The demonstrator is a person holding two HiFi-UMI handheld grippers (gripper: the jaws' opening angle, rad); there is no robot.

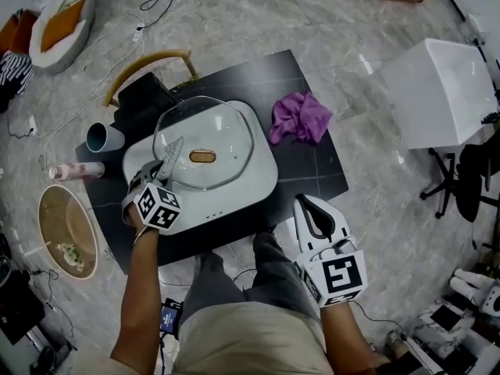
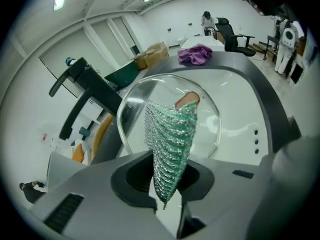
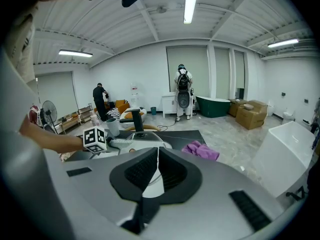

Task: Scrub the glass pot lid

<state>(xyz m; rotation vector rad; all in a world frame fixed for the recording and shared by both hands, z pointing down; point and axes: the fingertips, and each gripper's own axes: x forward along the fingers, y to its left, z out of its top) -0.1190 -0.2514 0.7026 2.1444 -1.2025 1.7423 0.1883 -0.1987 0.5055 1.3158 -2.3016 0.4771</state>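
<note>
Up close only, green mesh scrubber pinched in left gripper; right gripper closed, empty.

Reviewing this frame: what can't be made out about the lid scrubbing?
Contact between the mesh scrubber in the left tongs and the glass lid: left gripper view, the mesh covers it; head view, too small.
Lid knob: left gripper view, lower part behind the mesh.
Lid in the right gripper view: mostly hidden behind the shut right tongs.
Dirt on the glass: too small in every view.
</note>
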